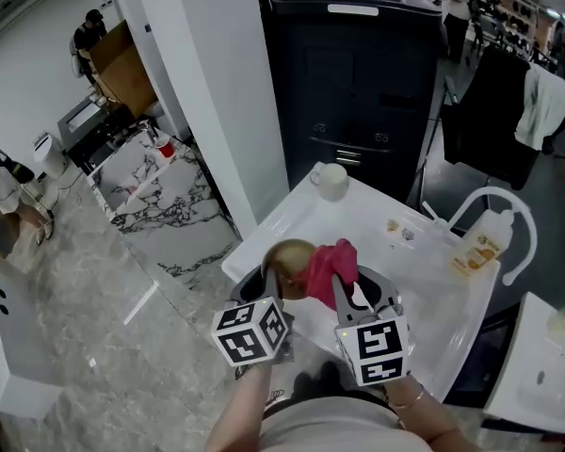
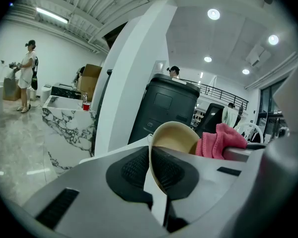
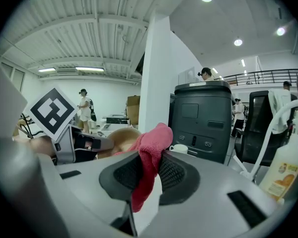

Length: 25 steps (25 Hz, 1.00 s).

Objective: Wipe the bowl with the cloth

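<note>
A tan bowl (image 1: 288,256) hangs tipped on its side above the dark sink (image 1: 381,285), its rim pinched between the pads of my left gripper (image 1: 276,295). The bowl (image 2: 175,137) rises from those shut jaws in the left gripper view. A pink cloth (image 1: 330,266) is clamped in my right gripper (image 1: 344,301) and rests against the bowl's right side. In the right gripper view the cloth (image 3: 150,157) stands up between the pads, with the bowl (image 3: 120,139) just left of it. The cloth (image 2: 221,140) also shows beside the bowl in the left gripper view.
A white counter (image 1: 292,217) surrounds the sink, with a white cup (image 1: 330,180) at its far corner, a soap bottle (image 1: 480,243) and a white tap (image 1: 519,234) on the right. A tall black cabinet (image 1: 358,83) stands behind. People stand far off at the left.
</note>
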Available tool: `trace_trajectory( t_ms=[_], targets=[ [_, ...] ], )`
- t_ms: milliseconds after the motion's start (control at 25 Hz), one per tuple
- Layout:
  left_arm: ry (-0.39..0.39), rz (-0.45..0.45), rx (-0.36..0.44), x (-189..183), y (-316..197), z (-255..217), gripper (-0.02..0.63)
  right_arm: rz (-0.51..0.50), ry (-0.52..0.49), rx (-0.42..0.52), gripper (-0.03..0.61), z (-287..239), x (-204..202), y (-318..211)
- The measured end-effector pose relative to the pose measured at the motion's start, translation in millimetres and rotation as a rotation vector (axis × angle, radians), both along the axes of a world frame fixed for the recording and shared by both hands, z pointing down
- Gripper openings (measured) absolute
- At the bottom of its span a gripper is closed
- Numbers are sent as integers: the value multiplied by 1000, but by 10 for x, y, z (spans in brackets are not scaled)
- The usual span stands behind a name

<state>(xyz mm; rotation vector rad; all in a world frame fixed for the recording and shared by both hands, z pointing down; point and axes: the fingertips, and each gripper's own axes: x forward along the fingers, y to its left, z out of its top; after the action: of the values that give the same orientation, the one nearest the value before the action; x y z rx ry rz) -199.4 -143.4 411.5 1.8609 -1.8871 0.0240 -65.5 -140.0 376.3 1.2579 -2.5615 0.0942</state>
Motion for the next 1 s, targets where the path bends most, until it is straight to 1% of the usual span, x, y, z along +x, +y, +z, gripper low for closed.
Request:
trace_trajectory(
  t_ms=[240, 480, 760, 1000],
  targets=[
    [10, -5, -8, -28, 12, 30, 26, 85, -13, 1, 78, -21, 272, -101],
    [4, -14, -16, -97, -15, 60, 26, 157, -70, 4, 78, -86, 477, -208],
    [-15, -3, -57, -133, -113, 175, 26, 189, -138, 42, 78, -219, 561, -238],
    [-24, 26, -91, -61, -320, 309, 26, 211, -153, 55, 78, -249, 638, -281]
  ],
)
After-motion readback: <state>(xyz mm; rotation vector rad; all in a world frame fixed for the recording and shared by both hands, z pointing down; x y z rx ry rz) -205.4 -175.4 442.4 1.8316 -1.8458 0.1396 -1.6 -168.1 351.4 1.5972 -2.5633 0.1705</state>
